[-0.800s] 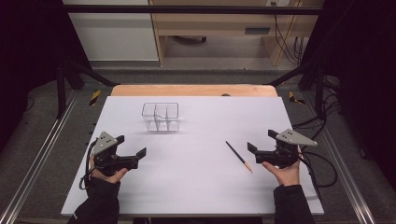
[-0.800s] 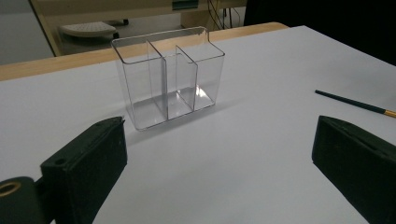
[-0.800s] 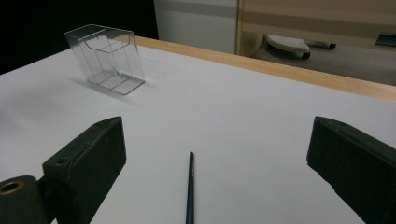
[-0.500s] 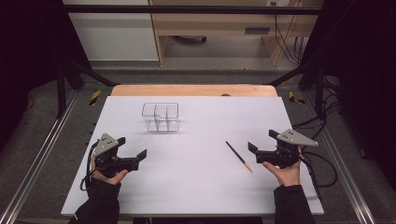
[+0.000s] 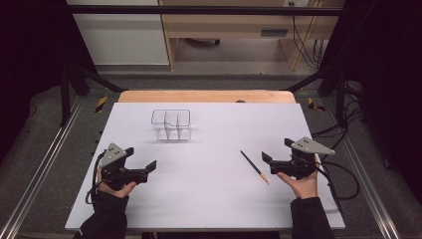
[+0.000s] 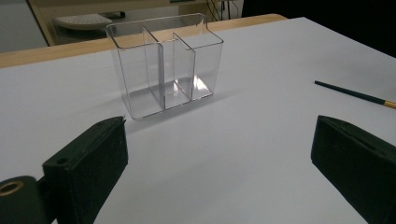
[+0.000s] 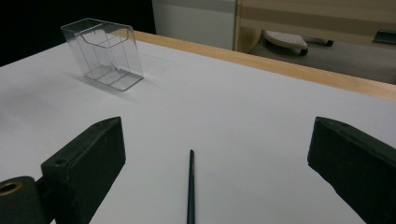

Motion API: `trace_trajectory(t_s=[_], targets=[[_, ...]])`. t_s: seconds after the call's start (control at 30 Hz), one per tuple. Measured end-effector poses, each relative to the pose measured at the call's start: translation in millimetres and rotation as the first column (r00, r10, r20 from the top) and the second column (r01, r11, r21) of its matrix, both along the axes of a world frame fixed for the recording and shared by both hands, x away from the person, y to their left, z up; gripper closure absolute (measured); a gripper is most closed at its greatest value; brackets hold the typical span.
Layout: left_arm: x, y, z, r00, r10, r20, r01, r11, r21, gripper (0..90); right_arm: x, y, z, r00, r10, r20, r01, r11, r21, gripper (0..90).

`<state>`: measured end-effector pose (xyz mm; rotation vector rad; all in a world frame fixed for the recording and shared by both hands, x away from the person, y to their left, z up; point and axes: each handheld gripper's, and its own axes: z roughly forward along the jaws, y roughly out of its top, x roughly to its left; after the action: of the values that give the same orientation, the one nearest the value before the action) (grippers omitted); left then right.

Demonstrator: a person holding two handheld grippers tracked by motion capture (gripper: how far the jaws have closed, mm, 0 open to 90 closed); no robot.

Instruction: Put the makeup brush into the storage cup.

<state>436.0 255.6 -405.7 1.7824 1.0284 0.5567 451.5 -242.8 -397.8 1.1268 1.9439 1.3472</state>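
The person's two forearms, in dark sleeves, come in from the near edge of the table (image 5: 209, 209). The left hand (image 5: 115, 185) holds the left gripper (image 5: 141, 163) above the left part of the table, near its near edge. Its jaws are wide apart with nothing between them, and they point toward the middle of the table. The right hand (image 5: 298, 181) holds the right gripper (image 5: 277, 151) above the right part of the table. Its jaws are also wide apart and hold nothing, and they point toward the middle too. Both grippers are well apart from each other.
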Motion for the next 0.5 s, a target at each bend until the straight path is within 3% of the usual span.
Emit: trace_trajectory(t_s=[0.5], targets=[[-0.1, -2.4, -2.0, 1.0, -0.006, -0.003, 0.006, 0.9999, 0.011, 3.1, 3.0, 17.6, 4.3, 0.9991, 0.009, -0.04, -0.011, 0.998, -0.06, 6.5]])
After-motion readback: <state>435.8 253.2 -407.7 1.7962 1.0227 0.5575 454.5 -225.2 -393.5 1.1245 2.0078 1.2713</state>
